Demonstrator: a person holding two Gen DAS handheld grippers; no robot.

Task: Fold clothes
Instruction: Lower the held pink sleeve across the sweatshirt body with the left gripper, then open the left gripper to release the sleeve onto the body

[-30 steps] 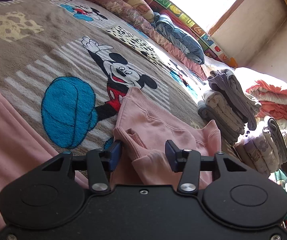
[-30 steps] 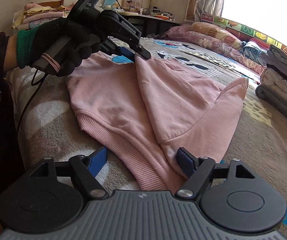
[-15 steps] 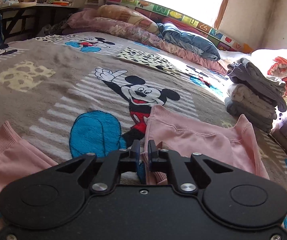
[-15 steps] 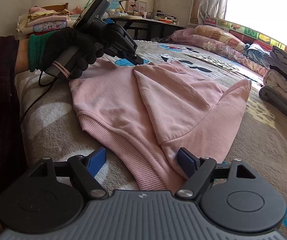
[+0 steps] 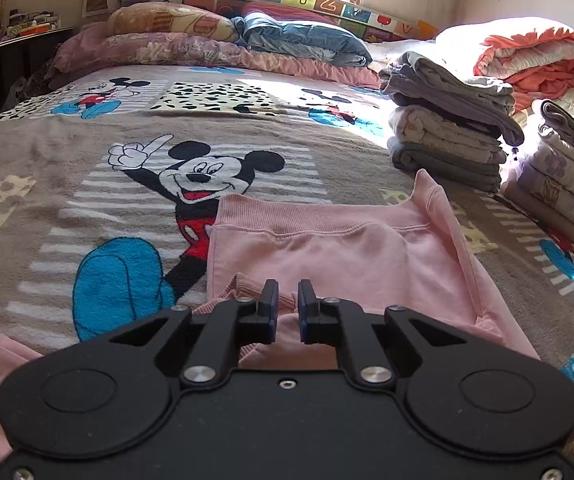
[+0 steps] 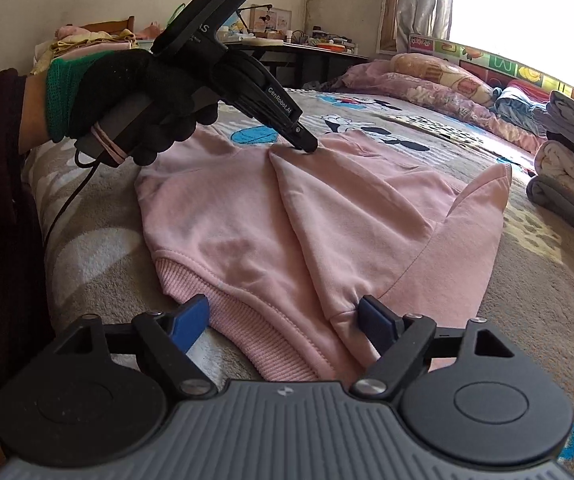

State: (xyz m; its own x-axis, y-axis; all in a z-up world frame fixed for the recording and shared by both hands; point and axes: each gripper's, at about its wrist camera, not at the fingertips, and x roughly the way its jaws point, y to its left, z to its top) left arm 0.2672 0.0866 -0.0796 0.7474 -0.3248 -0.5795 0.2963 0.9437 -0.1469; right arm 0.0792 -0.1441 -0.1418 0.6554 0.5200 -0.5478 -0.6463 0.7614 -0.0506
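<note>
Two folded stacks (image 5: 447,128) on cartoon blanket (image 5: 87,168); left gripper (image 6: 307,146) fingers pinch pink sweatshirt (image 6: 327,216); right gripper (image 6: 283,320) fingers wide.

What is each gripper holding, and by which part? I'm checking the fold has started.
The left gripper pinches the pink sweatshirt at a raised fold. The right gripper holds nothing; its jaws stand open.

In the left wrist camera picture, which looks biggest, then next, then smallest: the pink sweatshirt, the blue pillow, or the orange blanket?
As they look in that view:
1. pink sweatshirt, which lies nearest the camera, so it looks extra big
2. and 3. orange blanket and blue pillow look about alike, so I would not rank them
</note>
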